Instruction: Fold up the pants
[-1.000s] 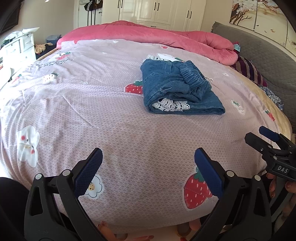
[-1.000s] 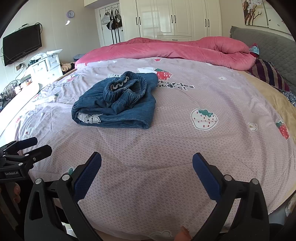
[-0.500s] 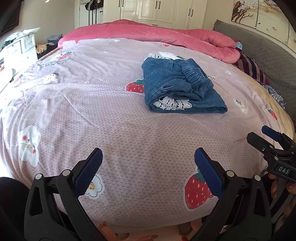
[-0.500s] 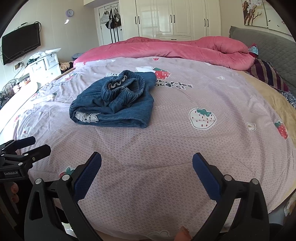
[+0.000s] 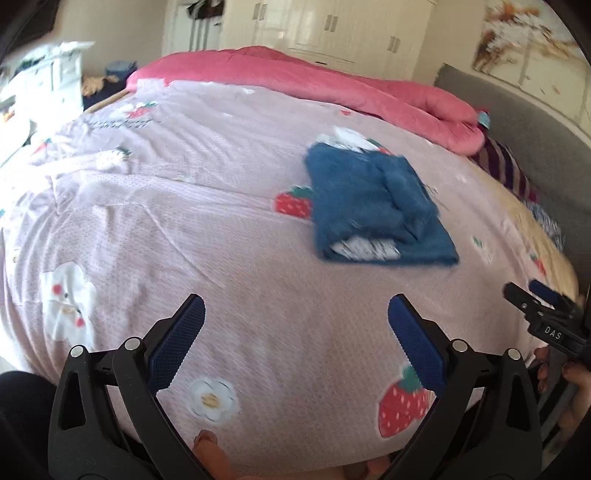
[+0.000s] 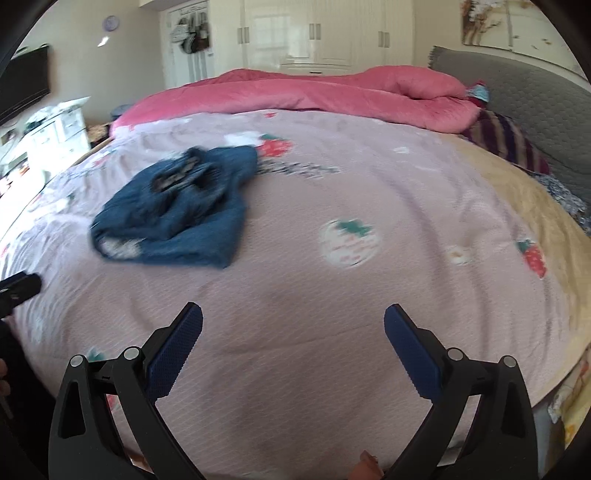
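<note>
Blue denim pants (image 5: 373, 206) lie folded into a compact bundle on the pink strawberry-print bedsheet (image 5: 221, 206), white lace trim showing at the near end. The right wrist view has the same pants (image 6: 181, 214) at mid left, blurred. My left gripper (image 5: 295, 314) hangs open over the near edge of the bed, well short of the pants, nothing between its blue pads. My right gripper (image 6: 293, 323) is open too, empty, with the pants far ahead to its left. The right gripper (image 5: 543, 302) also shows at the right edge of the left wrist view.
A rolled pink duvet (image 6: 332, 92) lies across the far side of the bed. A grey padded headboard (image 6: 535, 107) and a striped pillow (image 6: 506, 140) are at right. White drawers (image 6: 55, 136) stand at left, wardrobes (image 6: 314, 33) behind.
Both views have shifted and blurred with motion; the pants appear slightly farther and lower in frame. Both grippers stay open and empty.
</note>
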`<state>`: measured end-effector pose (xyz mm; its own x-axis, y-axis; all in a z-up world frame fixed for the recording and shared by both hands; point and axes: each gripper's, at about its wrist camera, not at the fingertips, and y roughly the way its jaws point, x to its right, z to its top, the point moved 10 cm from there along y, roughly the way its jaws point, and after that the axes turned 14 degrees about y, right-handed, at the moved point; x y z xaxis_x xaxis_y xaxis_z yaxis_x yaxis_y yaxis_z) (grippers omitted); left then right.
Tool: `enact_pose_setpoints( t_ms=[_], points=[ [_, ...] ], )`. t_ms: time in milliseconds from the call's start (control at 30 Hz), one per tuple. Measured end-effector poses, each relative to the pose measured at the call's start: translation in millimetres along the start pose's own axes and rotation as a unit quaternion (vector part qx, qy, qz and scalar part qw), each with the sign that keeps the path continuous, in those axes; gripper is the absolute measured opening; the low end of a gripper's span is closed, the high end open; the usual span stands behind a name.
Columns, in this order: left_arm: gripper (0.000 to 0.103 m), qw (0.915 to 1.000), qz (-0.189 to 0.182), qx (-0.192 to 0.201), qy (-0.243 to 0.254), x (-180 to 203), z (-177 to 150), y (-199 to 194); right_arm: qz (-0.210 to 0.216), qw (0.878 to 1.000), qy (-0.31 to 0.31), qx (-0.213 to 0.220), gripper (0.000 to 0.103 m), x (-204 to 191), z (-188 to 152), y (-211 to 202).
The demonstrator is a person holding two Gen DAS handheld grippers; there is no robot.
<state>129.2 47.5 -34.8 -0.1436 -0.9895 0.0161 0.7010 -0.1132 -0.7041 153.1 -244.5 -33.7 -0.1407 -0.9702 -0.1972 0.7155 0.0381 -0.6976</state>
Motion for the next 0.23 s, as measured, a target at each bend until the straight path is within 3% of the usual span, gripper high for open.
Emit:
enact_pose_setpoints(
  t_ms=[100, 200, 233],
  points=[
    [0.094, 0.9975, 0.049, -0.048, -0.016, -50, 15, 19, -0.023, 0.999, 0.032, -0.004, 0.098, 36, 34, 14],
    [0.094, 0.9864, 0.130, -0.097, -0.024, -123, 32, 49, -0.073, 0.995, 0.062, -0.008, 0.098, 92, 75, 44],
    [0.094, 0.9802, 0.160, -0.113, -0.028, -151, 37, 61, -0.110, 0.991, 0.073, -0.017, 0.098, 119, 88, 60]
  ],
)
